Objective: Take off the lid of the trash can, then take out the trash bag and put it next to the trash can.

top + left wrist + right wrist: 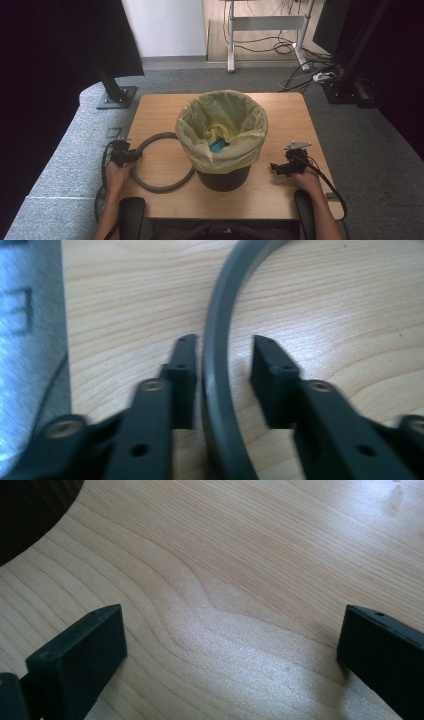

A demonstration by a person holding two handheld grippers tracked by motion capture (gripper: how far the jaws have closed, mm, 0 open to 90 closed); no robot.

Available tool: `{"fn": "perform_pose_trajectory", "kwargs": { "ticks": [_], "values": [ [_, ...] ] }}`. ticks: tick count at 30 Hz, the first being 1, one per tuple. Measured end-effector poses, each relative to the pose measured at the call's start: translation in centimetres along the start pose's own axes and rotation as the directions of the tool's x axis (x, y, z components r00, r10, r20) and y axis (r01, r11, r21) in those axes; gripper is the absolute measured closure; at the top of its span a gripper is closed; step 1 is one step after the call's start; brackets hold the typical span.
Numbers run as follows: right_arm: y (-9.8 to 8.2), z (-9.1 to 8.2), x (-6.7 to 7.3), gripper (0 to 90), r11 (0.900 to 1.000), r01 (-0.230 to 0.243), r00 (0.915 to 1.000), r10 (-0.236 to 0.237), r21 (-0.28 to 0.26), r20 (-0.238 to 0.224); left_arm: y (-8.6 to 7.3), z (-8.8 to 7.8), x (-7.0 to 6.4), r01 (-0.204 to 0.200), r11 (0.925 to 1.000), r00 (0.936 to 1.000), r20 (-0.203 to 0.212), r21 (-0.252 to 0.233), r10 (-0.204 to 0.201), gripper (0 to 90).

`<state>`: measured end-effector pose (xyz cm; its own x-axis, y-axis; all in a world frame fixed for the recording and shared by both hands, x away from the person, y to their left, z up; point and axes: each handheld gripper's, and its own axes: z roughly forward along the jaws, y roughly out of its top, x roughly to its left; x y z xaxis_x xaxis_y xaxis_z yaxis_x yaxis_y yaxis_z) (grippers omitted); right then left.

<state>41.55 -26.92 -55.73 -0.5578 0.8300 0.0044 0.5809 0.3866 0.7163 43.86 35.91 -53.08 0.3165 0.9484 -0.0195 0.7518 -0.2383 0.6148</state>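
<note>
Item, grey ring (216,365) flat on the table (280,195) left of the bin (222,140): my left claw (220,347) straddles it, spread, pads not pressing; right claw (230,645) spread over bare wood; risk I note: an off-centre squeeze skids the ring away.

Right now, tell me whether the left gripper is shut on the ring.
Open. The left gripper straddles the ring, with a gap at one jaw.

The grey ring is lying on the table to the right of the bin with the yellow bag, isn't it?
Not quite. The grey ring lies on the table to the left of the bin with the yellow bag, as the high view shows.
</note>
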Motion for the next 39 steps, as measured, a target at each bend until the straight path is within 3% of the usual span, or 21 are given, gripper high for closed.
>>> {"fn": "perform_pose_trajectory", "kwargs": {
  "ticks": [2, 8, 12, 28, 34, 39],
  "values": [
    [0.0, 0.0, 0.0, 0.0, 1.000, -0.001, 1.0000, 0.001, -0.001, 0.001, -0.3, 0.1, -0.1, 0.012, 0.9997, 0.9999, -0.003, -0.021, -0.012, 49.0],
    [0.0, 0.0, 0.0, 0.0, 1.000, 0.000, 1.0000, 0.000, 0.000, 0.000, -1.1, 0.6, -0.3, -0.016, 0.9973, 0.9998, 0.009, -0.072, 0.017, 23.2],
    [0.0, 0.0, 0.0, 0.0, 1.000, 0.000, 1.0000, 0.000, 0.000, 0.000, -1.2, 1.0, -0.4, -0.030, 0.9985, 0.9994, 0.019, -0.045, 0.030, 1.7],
    [0.0, 0.0, 0.0, 0.0, 1.000, 0.004, 1.0000, -0.004, 0.000, -0.005, -1.0, 1.0, -0.4, -0.024, 0.9993, 0.9995, 0.018, -0.028, 0.025, 0.0],
    [0.3, -0.1, -0.1, 0.3, 0.999, 0.014, 0.9998, -0.013, 0.033, -0.015, -0.6, 0.8, -0.3, -0.036, 0.9993, 0.9990, 0.028, 0.009, 0.035, 1.5],
    [0.8, -0.5, 0.0, 0.8, 0.999, 0.018, 0.9996, -0.017, 0.044, -0.024, -0.3, 0.3, -0.1, -0.031, 0.9995, 0.9989, 0.036, 0.002, 0.031, 2.4]
  ]
}}
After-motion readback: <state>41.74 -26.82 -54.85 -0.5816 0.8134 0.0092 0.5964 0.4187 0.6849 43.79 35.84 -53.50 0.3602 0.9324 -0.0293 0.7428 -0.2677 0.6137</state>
